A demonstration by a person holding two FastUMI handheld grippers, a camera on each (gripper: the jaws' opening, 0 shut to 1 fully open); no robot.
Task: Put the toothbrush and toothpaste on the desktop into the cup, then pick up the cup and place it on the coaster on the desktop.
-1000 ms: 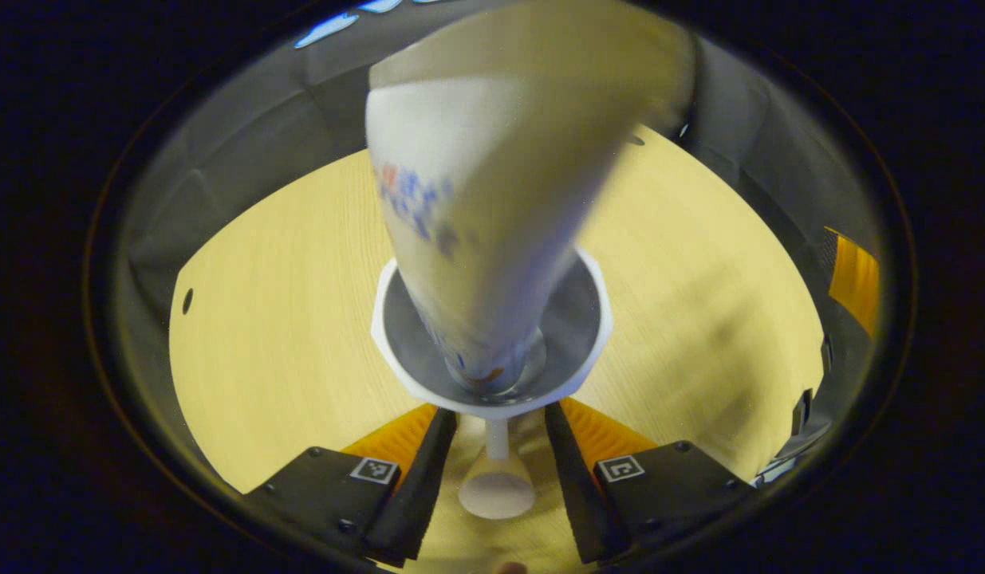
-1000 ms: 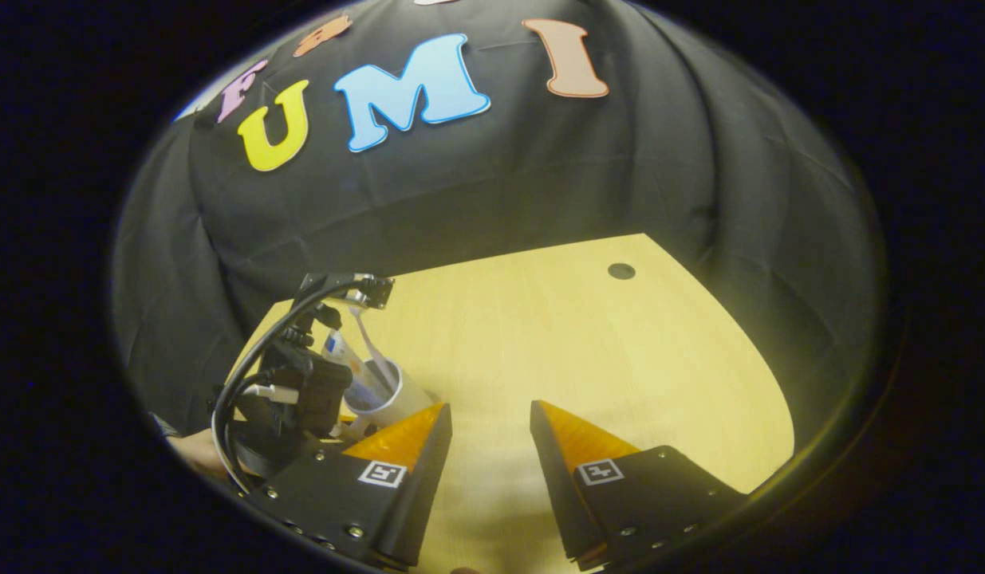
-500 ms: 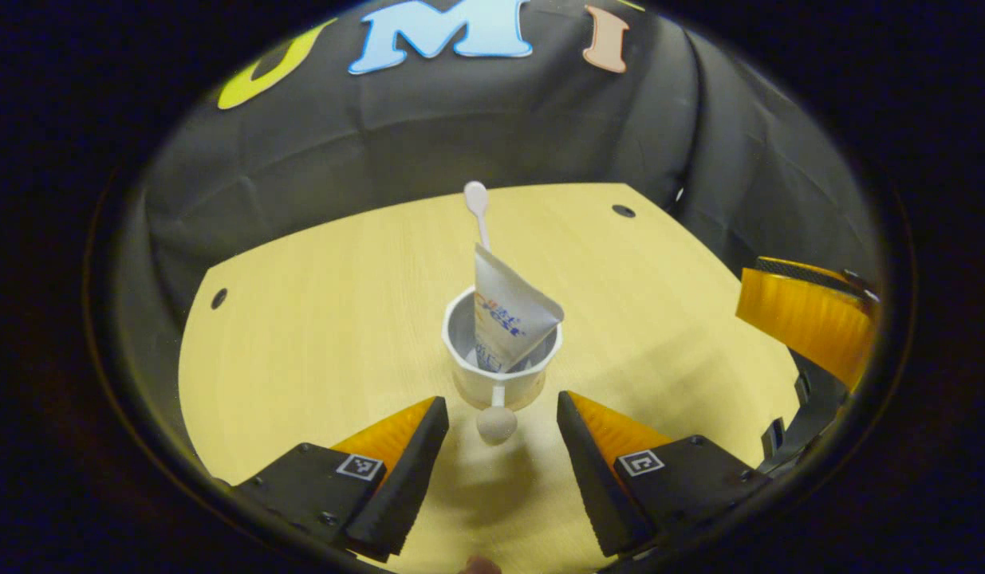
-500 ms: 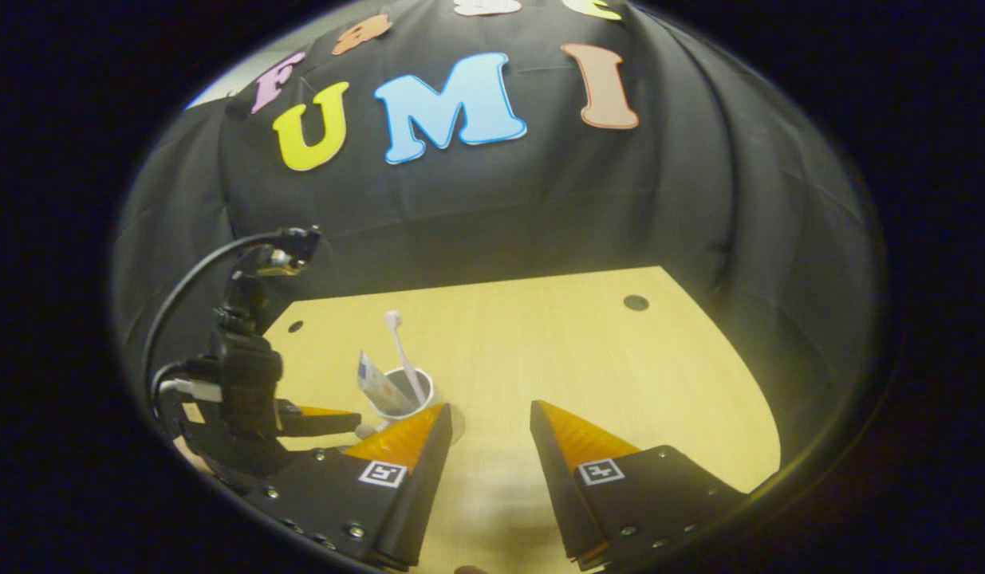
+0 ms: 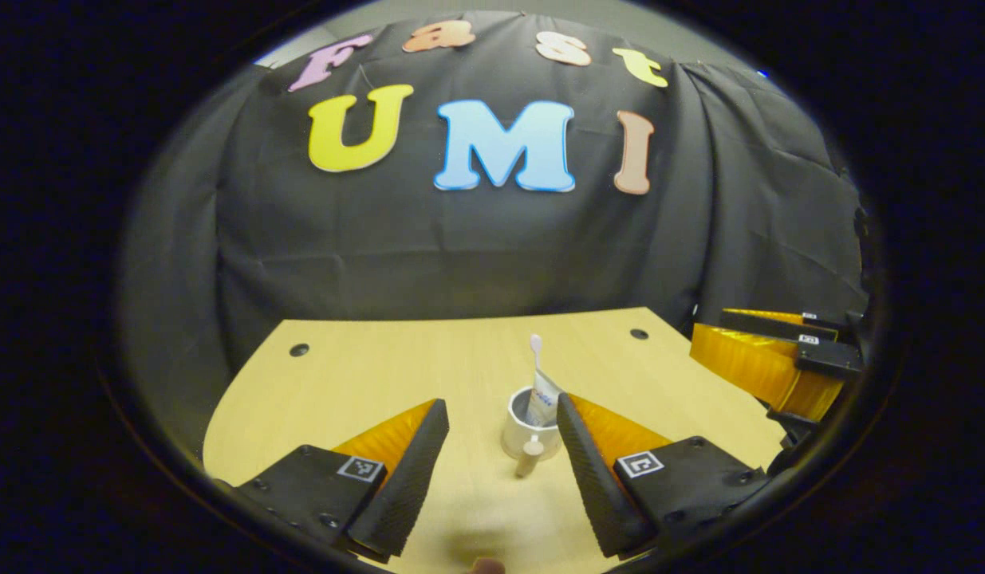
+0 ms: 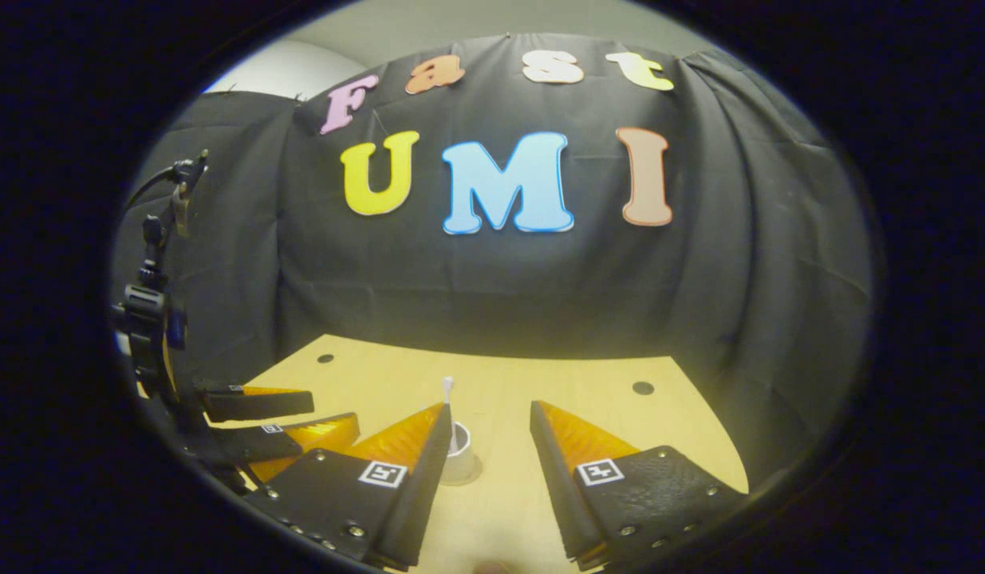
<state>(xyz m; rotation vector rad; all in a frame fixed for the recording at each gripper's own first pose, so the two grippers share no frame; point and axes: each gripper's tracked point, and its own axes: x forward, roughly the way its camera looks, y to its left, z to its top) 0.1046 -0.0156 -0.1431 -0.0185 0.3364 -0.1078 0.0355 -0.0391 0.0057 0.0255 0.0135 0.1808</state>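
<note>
A white cup [image 5: 529, 434] stands upright on the wooden desktop [image 5: 364, 383], its handle [image 5: 529, 461] turned toward me. A toothbrush [image 5: 535, 344] and a toothpaste tube [image 5: 545, 397] stick up out of it. My left gripper [image 5: 502, 405] is open and empty, well short of the cup. In the right gripper view the cup [image 6: 462, 456] rests on a pale round coaster [image 6: 470, 479], with the toothbrush [image 6: 447, 387] rising above it. My right gripper [image 6: 490, 406] is also open and empty, back from the cup. The left gripper [image 6: 332, 408] shows open at the left.
The right gripper [image 5: 707, 331] hangs over the desktop's right edge in the left gripper view. Small round holes [image 5: 299, 349] [image 5: 638, 334] mark the desktop's far corners. The black cloth wall closes off the back.
Both grippers have drawn back from the cup and tilted up, so the cup looks much smaller. The left gripper stayed open; the cup with its contents has not moved.
</note>
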